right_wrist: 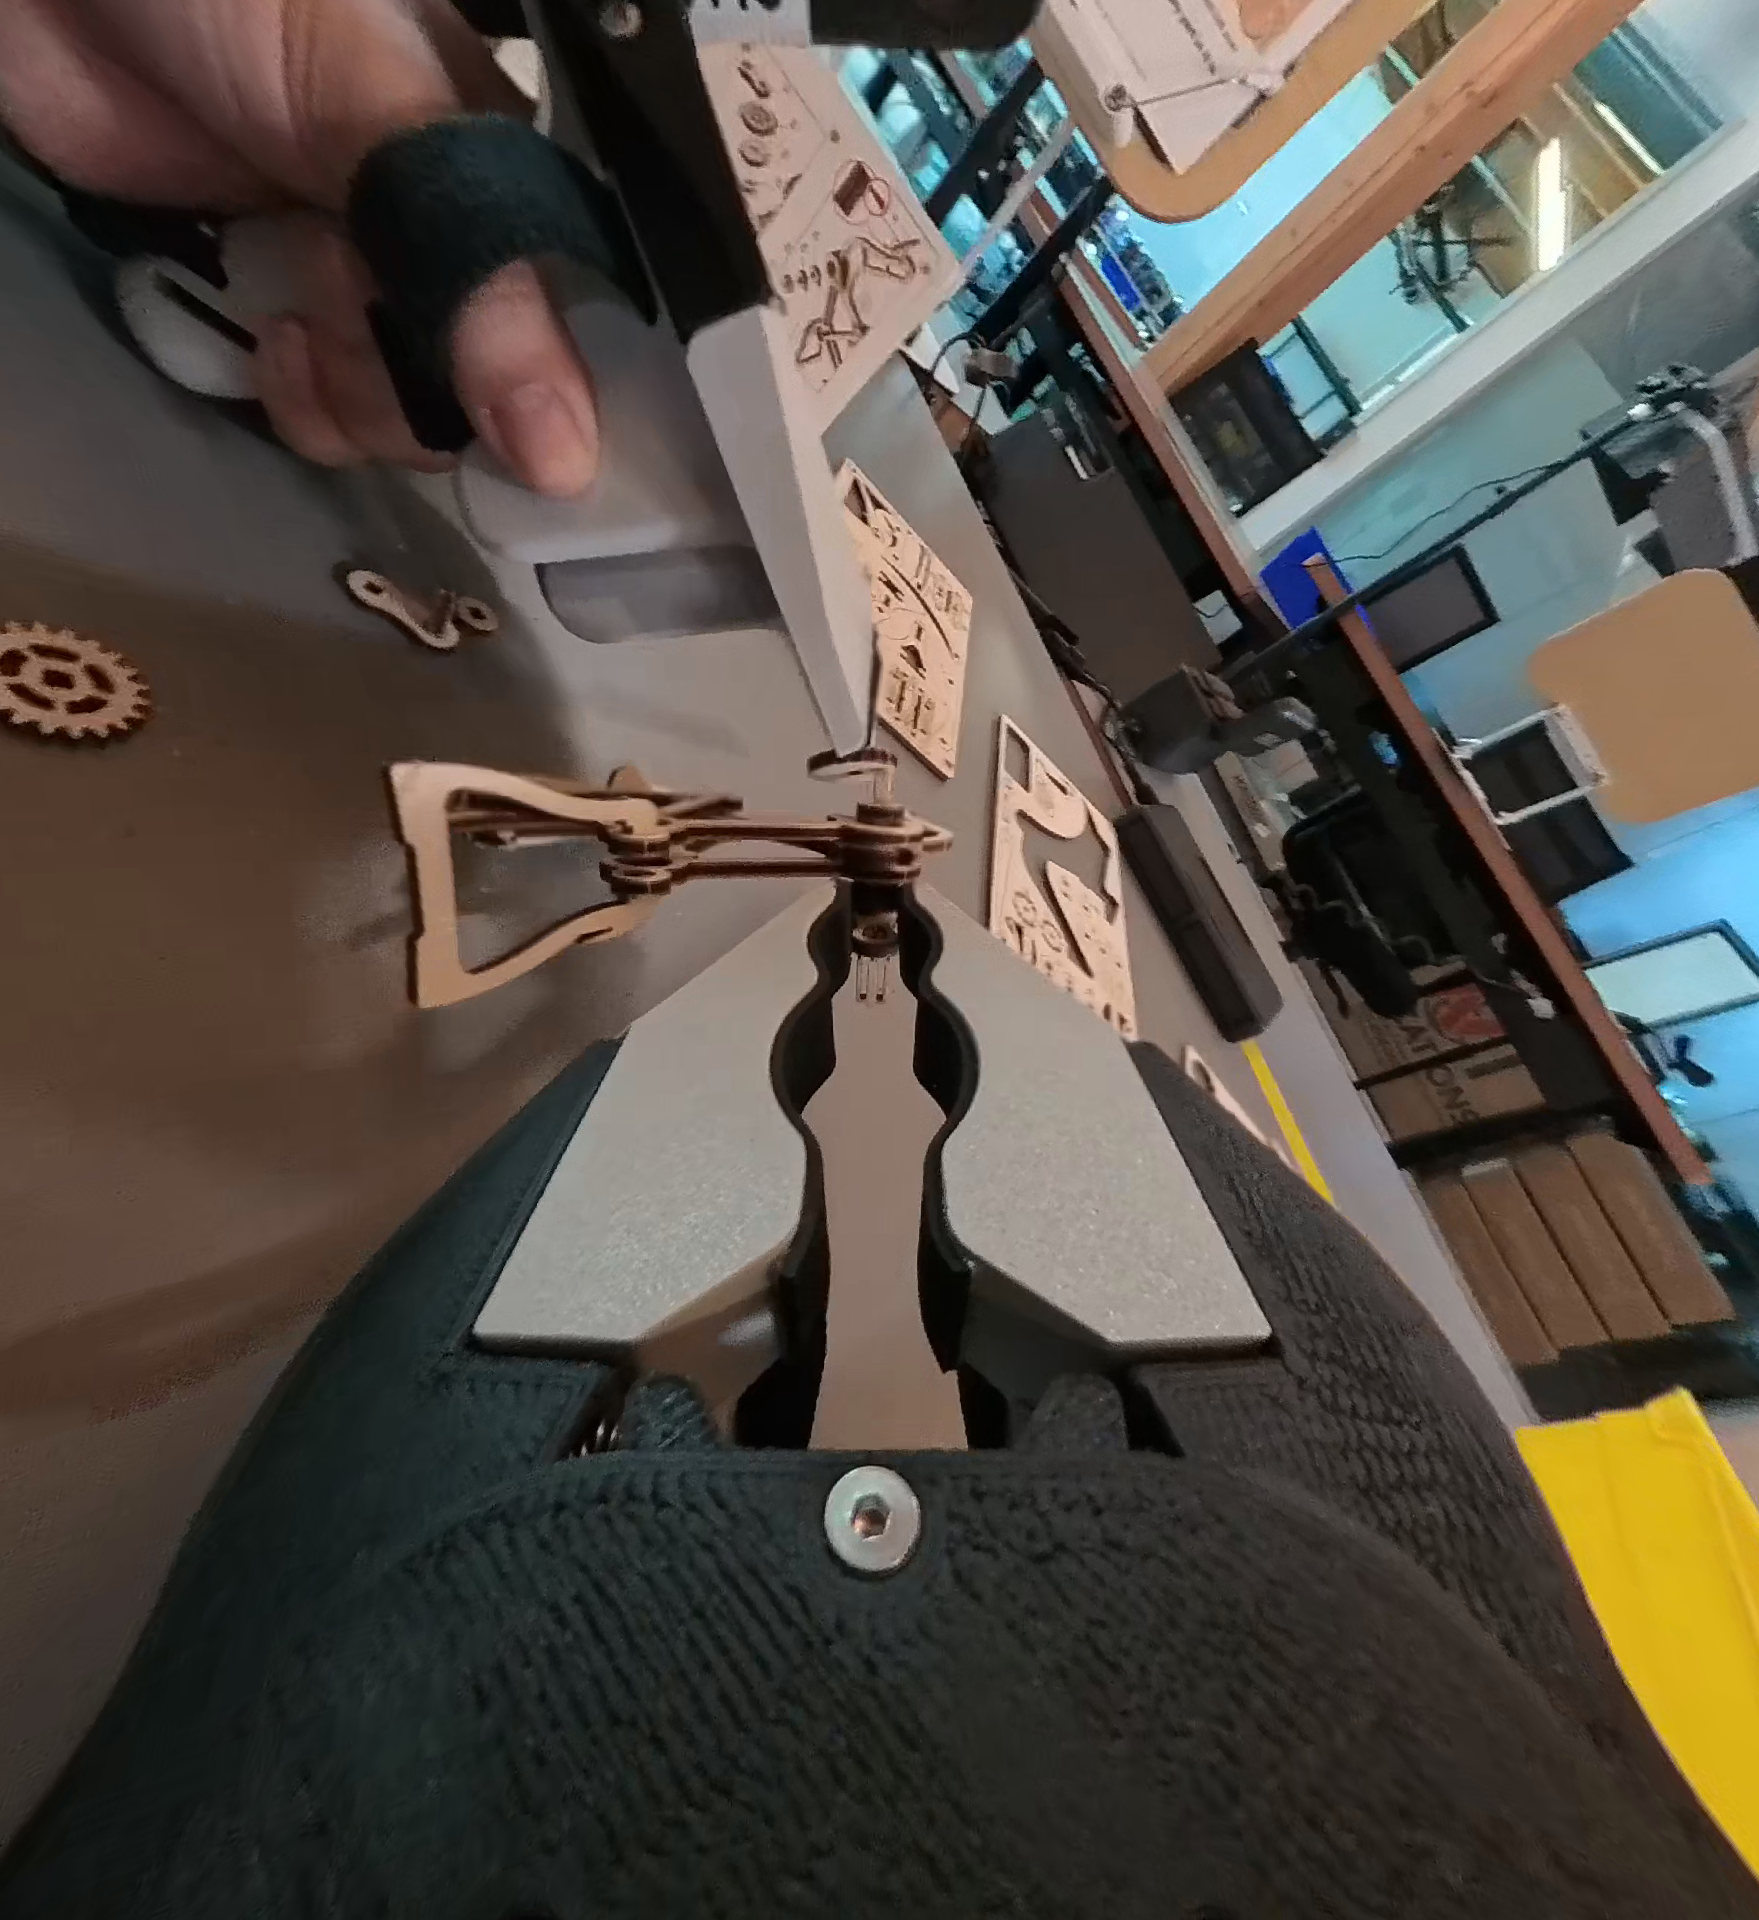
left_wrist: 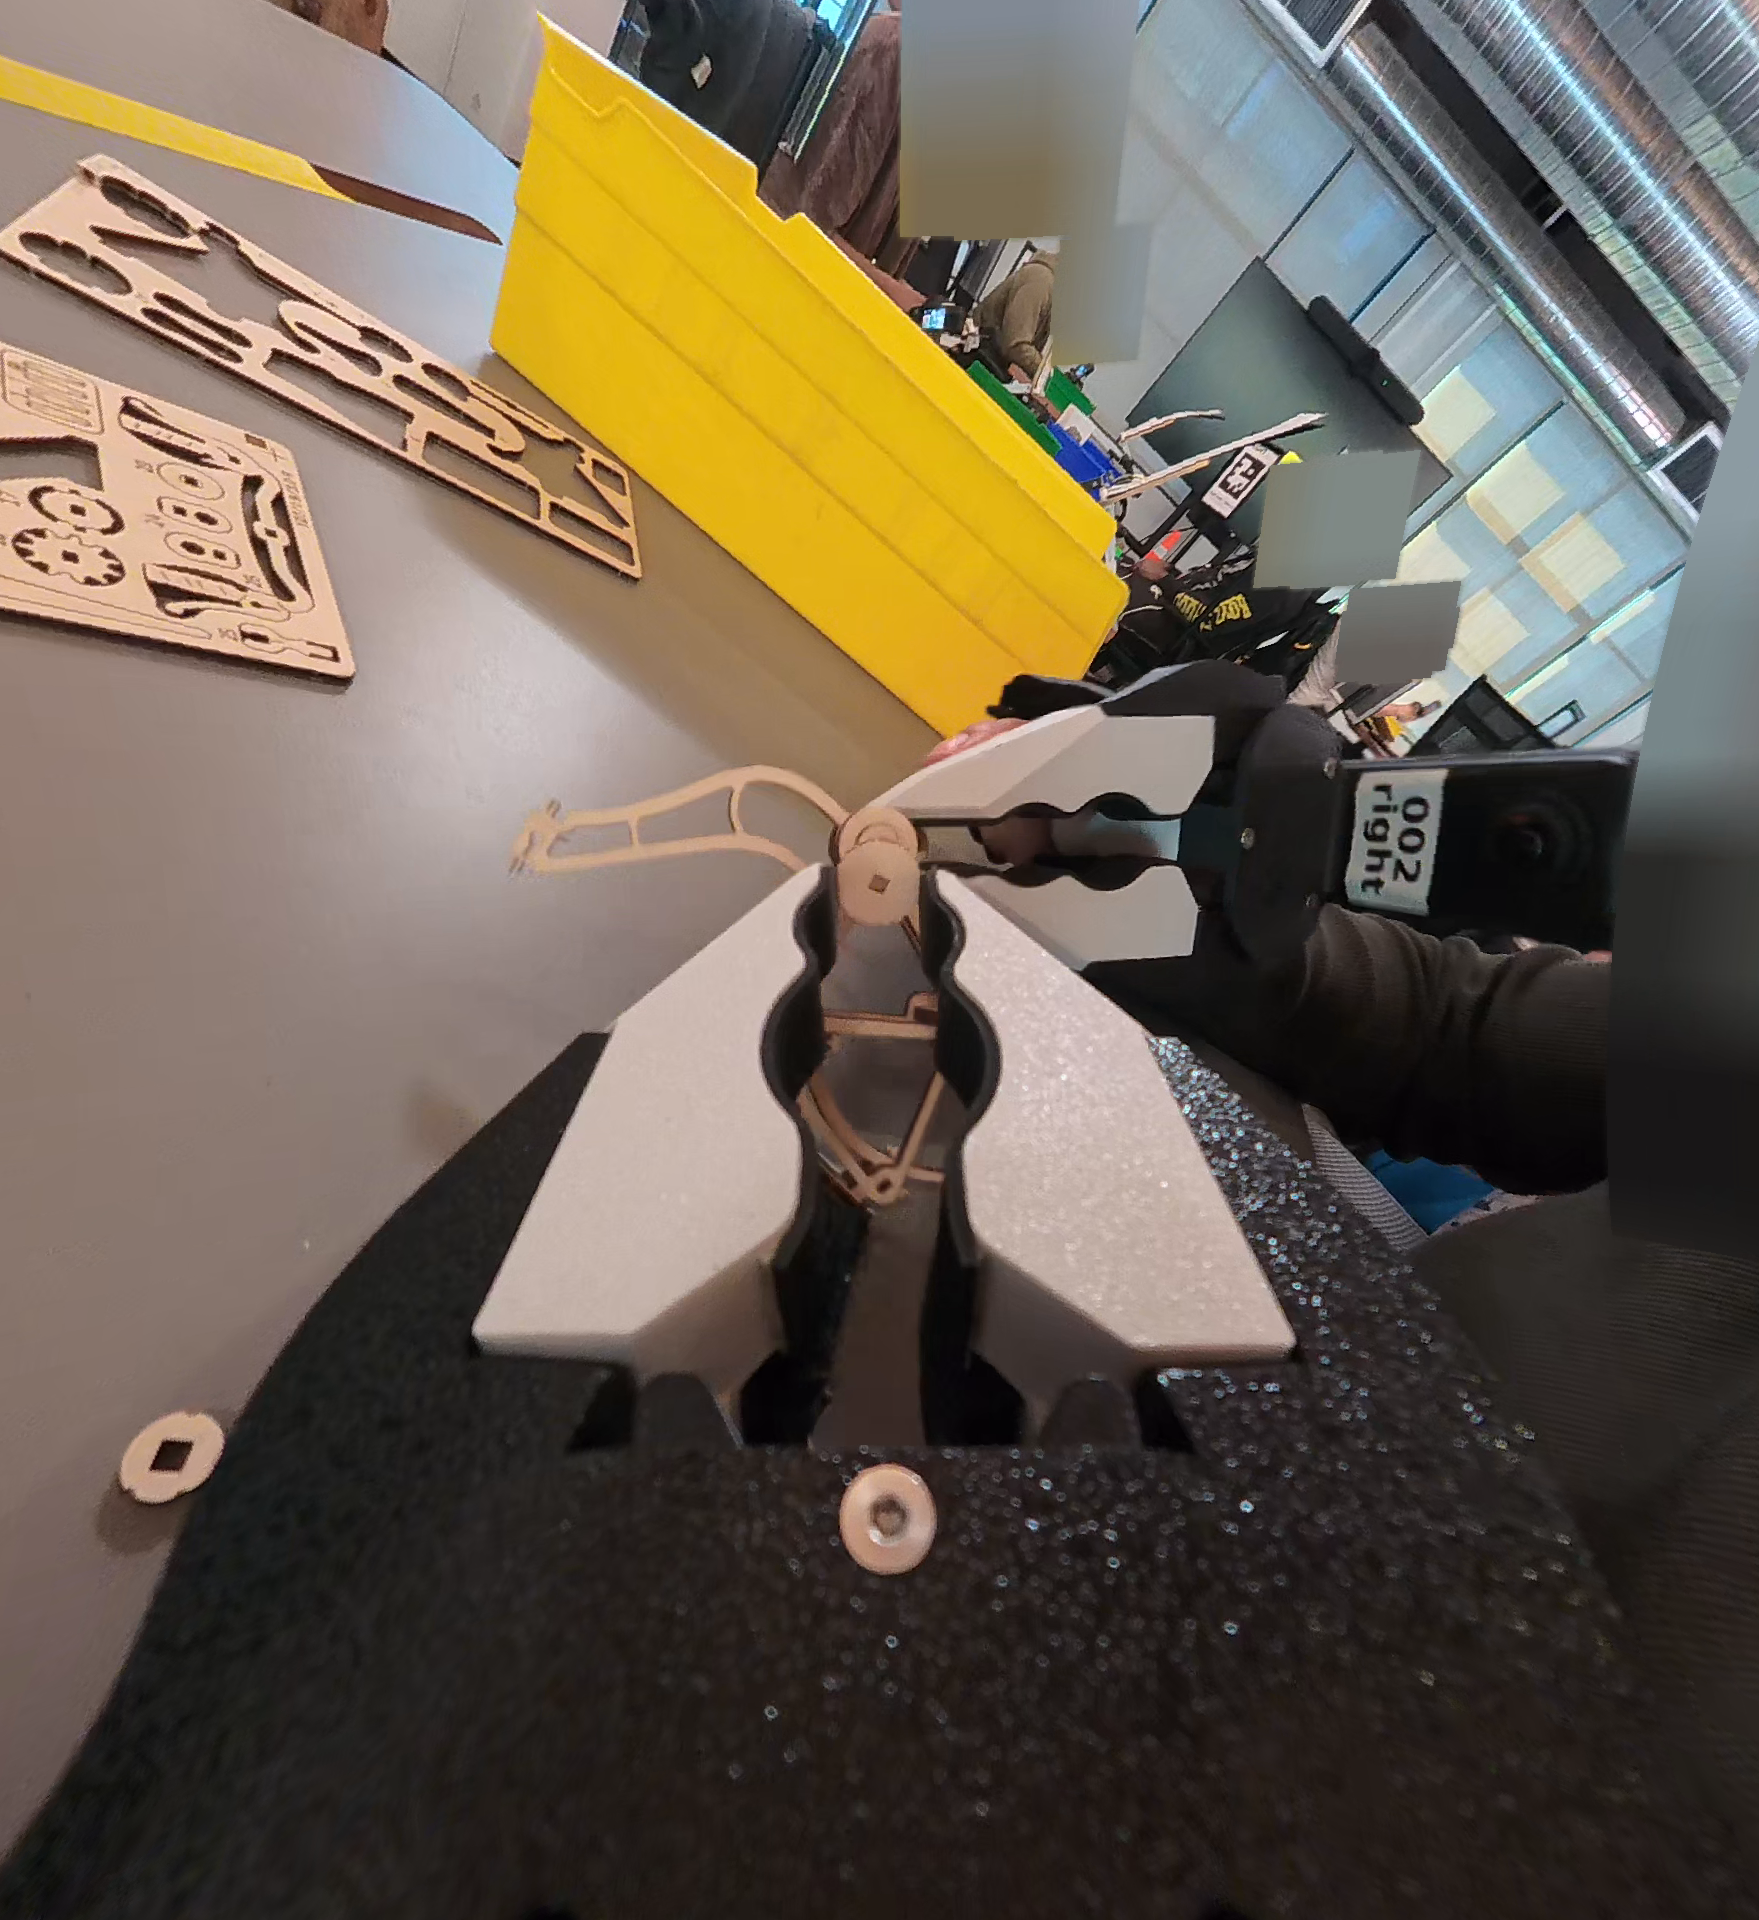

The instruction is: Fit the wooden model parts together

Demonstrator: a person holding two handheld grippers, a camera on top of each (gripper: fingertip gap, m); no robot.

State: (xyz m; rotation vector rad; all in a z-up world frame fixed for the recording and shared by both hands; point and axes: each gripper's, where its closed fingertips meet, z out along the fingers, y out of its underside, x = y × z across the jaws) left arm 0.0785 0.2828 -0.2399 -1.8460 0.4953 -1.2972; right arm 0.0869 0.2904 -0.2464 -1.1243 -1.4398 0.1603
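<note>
Both grippers are seen meeting over a grey table (left_wrist: 231, 987). In the left wrist view, the left gripper (left_wrist: 880, 896) is closed down on a small round wooden disc (left_wrist: 877, 883) with a square hole, pinched at the very tips of its fingers. In the right wrist view, the right gripper (right_wrist: 875, 925) is narrowed around a short axle (right_wrist: 873, 940) at one end of the wooden model assembly (right_wrist: 584, 862), which is held out sideways above the table; its fingertips are pressed to the axle, while the wavy inner pads behind them stand apart. The disc is shown directly over the axle's other end, at the pivot of the assembly; whether it has been seated cannot be told. In the left view the right gripper (left_wrist: 922, 831) is seen coming in from the right, with a curved wooden arm (left_wrist: 667, 821) of the model stretched out beyond the tips.

Loose parts are scattered on the table: a gear (right_wrist: 51, 681), a small link piece (right_wrist: 418, 608) and a second disc (left_wrist: 171, 1457) beside the left gripper's body. Laser-cut wooden sheets (left_wrist: 335, 343) are laid flat farther off, next to a yellow bin (left_wrist: 781, 436). A person's hand (right_wrist: 335, 208) is seen on the left gripper's handle.
</note>
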